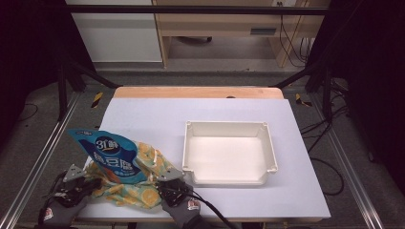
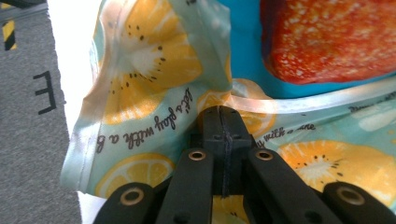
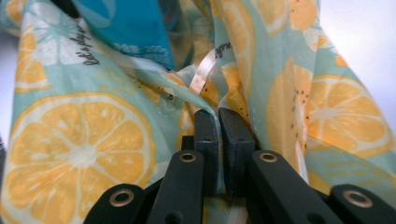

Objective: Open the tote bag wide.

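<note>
Fabric of the lemon-print bag (image 1: 136, 191) is being pinched by both hand-held grippers, left (image 2: 223, 112) and right (image 3: 218, 114), with the blue packet (image 1: 112, 155) standing between them; rims should be drawn apart evenly.

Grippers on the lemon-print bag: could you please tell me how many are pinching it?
2. The left gripper is shut on the bag at its near left edge; the right gripper is shut on its near right edge, beside the white bin.
</note>
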Motion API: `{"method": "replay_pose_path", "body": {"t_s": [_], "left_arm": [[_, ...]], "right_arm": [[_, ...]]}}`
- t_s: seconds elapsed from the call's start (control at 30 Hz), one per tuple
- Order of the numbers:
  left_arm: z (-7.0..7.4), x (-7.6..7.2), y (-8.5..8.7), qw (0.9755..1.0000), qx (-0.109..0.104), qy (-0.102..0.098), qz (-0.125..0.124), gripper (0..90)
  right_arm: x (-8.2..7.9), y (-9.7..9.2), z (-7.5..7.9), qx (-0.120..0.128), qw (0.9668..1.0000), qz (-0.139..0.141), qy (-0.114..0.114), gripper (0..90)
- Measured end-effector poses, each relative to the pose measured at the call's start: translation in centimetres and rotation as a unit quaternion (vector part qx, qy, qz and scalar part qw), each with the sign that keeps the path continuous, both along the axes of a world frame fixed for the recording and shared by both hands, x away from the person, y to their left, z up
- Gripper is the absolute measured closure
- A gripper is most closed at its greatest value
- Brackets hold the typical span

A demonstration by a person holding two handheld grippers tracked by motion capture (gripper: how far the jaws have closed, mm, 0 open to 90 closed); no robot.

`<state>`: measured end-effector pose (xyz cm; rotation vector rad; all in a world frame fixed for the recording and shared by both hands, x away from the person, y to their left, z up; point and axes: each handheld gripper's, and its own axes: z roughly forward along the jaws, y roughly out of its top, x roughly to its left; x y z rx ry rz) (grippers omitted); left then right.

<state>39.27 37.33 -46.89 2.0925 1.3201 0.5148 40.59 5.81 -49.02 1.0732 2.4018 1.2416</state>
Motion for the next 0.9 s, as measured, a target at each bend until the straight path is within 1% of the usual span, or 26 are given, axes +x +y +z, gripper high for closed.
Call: {"method": "replay_pose_path", "body": {"t_s": [0.1, 0.13, 0.23, 0.3, 0.37, 0.4, 0.43, 0.5, 0.57, 0.63, 0.73, 0.77, 0.8, 0.87, 0.9], "left_arm": [[0.0, -0.3, -0.1, 1.0000, -0.004, 0.001, -0.004, 90.0], [0.0, -0.3, -0.1, 1.0000, -0.002, -0.001, -0.006, 90.0], [0.0, -0.4, -0.1, 1.0000, -0.003, -0.003, -0.004, 89.9], [0.3, -0.5, 0.0, 0.9999, -0.005, -0.012, -0.004, 87.9], [0.7, -0.8, 0.1, 0.9995, -0.013, -0.028, -0.004, 85.9], [1.0, -0.9, 0.2, 0.9991, -0.019, -0.037, -0.005, 84.6], [1.3, -1.1, 0.2, 0.9985, -0.026, -0.047, -0.005, 83.1], [2.0, -1.4, 0.3, 0.9974, -0.031, -0.064, -0.004, 79.9], [2.7, -1.7, 0.3, 0.9956, -0.043, -0.084, -0.003, 77.6], [3.4, -2.0, 0.2, 0.9937, -0.052, -0.099, -0.003, 75.6], [4.5, -2.4, 0.2, 0.9907, -0.059, -0.122, -0.003, 71.5], [4.9, -2.5, 0.1, 0.9896, -0.061, -0.130, -0.001, 68.4], [5.3, -2.7, 0.1, 0.9886, -0.063, -0.136, 0.000, 68.4], [6.1, -2.9, 0.1, 0.9864, -0.067, -0.150, 0.000, 65.1], [6.4, -3.0, 0.2, 0.9854, -0.072, -0.154, 0.001, 64.0]], "right_arm": [[0.2, -0.1, 0.0, -0.004, 1.0000, -0.007, -0.003, 86.2], [0.3, -0.1, 0.0, -0.004, 0.9999, -0.011, -0.004, 86.2], [0.3, -0.1, 0.1, -0.005, 0.9999, -0.009, -0.005, 84.6], [0.3, -0.2, 0.2, 0.005, 1.0000, -0.001, -0.003, 81.4], [0.2, -0.4, 0.5, 0.015, 0.9999, 0.002, -0.007, 77.6], [0.2, -0.5, 0.7, 0.024, 0.9997, 0.007, -0.007, 75.5], [0.1, -0.7, 0.9, 0.033, 0.9994, 0.011, -0.007, 73.0], [0.1, -1.0, 1.4, 0.046, 0.9986, 0.019, -0.017, 68.6], [0.0, -1.3, 2.0, 0.061, 0.9974, 0.027, -0.026, 64.3], [-0.1, -1.7, 2.6, 0.075, 0.9960, 0.031, -0.039, 59.7], [-0.3, -2.0, 3.6, 0.085, 0.9941, 0.037, -0.057, 55.8], [-0.3, -2.1, 4.3, 0.090, 0.9928, 0.039, -0.069, 53.3], [-0.3, -2.1, 4.3, 0.090, 0.9928, 0.039, -0.069, 53.3], [-0.4, -2.3, 5.1, 0.099, 0.9912, 0.040, -0.078, 50.9], [-0.4, -2.3, 5.5, 0.104, 0.9904, 0.041, -0.081, 49.7]]}}
